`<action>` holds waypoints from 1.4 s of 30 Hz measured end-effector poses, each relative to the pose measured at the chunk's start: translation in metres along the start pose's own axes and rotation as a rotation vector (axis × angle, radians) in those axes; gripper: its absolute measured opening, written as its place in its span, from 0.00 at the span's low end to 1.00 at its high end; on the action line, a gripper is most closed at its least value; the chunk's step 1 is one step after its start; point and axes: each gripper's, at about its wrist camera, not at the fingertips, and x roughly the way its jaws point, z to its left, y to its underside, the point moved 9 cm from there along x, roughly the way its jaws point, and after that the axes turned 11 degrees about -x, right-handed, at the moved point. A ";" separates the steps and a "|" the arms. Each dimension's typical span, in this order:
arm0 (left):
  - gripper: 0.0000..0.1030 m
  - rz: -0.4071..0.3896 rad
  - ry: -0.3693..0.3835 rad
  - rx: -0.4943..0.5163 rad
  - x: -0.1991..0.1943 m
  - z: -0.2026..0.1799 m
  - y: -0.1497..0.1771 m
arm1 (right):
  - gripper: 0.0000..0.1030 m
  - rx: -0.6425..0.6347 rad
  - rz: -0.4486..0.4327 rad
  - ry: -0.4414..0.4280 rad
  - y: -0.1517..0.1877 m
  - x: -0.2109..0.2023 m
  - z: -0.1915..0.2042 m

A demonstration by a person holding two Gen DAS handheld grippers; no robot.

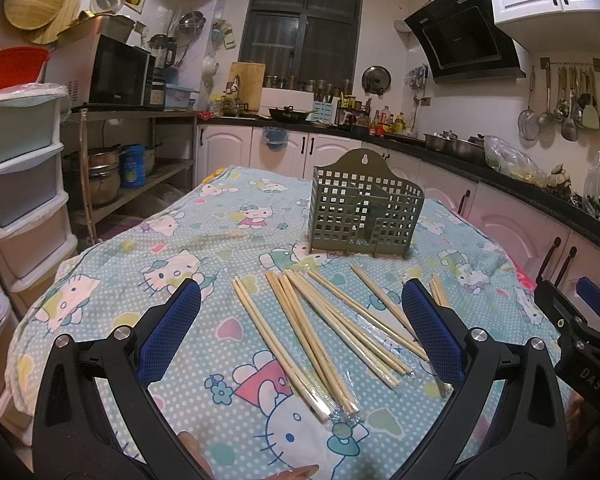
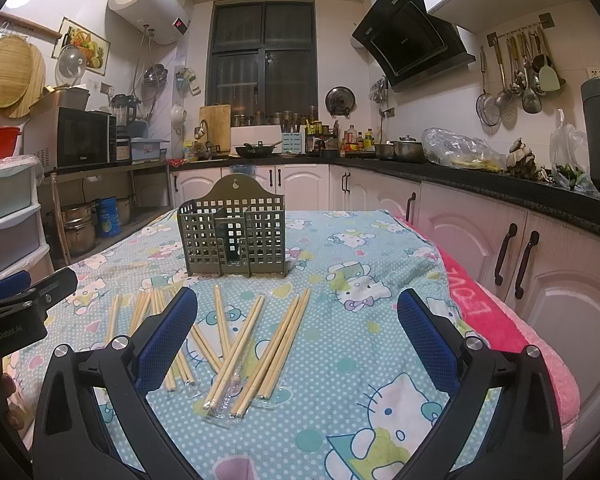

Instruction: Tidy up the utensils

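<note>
Left wrist view first: we see our left tool [image 1: 300, 312] with its blue-padded fingers [image 1: 172, 332] spread wide and holding nothing, low above the desk [image 1: 172, 236], which carries a light blue cartoon-cat cloth. Between the fingers lie the wooden chopsticks [image 1: 320, 332], scattered in loose pairs, some in clear plastic sleeves. They point roughly away from us and do not touch the tool. Behind them, a little to the right, the green utensil holder [image 1: 364, 208] stands upright on the cloth; it is a perforated basket with a high back plate and inner dividers, and we see nothing inside it. At the right edge of this view a part of the other tool shows.

From the right wrist view, the right tool [image 2: 298, 316] is also spread wide and empty. The chopsticks [image 2: 236, 348] lie toward its left finger and partly under it. The holder [image 2: 232, 232] stands beyond them, left of centre. On the right side a pink towel [image 2: 496, 320] hangs over the desk edge, near the white cabinets [image 2: 540, 280].
</note>
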 end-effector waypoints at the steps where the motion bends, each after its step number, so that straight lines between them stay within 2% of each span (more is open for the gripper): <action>1: 0.89 -0.002 -0.001 -0.001 0.000 0.000 0.000 | 0.94 0.000 0.001 0.000 0.000 0.000 0.000; 10: 0.89 0.002 -0.020 -0.014 0.001 0.008 -0.006 | 0.94 -0.011 0.010 -0.024 0.002 0.006 0.004; 16: 0.89 0.018 -0.039 -0.031 0.007 0.022 -0.006 | 0.94 -0.042 0.022 -0.090 -0.005 0.017 0.018; 26: 0.89 0.079 -0.080 -0.076 0.022 0.051 -0.009 | 0.94 -0.091 0.110 -0.235 -0.013 0.050 0.046; 32: 0.89 0.105 -0.096 -0.110 0.032 0.067 -0.016 | 0.94 -0.132 0.158 -0.281 -0.016 0.070 0.062; 37: 0.89 0.137 -0.074 -0.149 0.046 0.078 -0.023 | 0.94 -0.144 0.202 -0.316 -0.021 0.093 0.070; 42: 0.89 0.215 -0.060 -0.187 0.065 0.083 -0.022 | 0.94 -0.167 0.257 -0.331 -0.021 0.120 0.073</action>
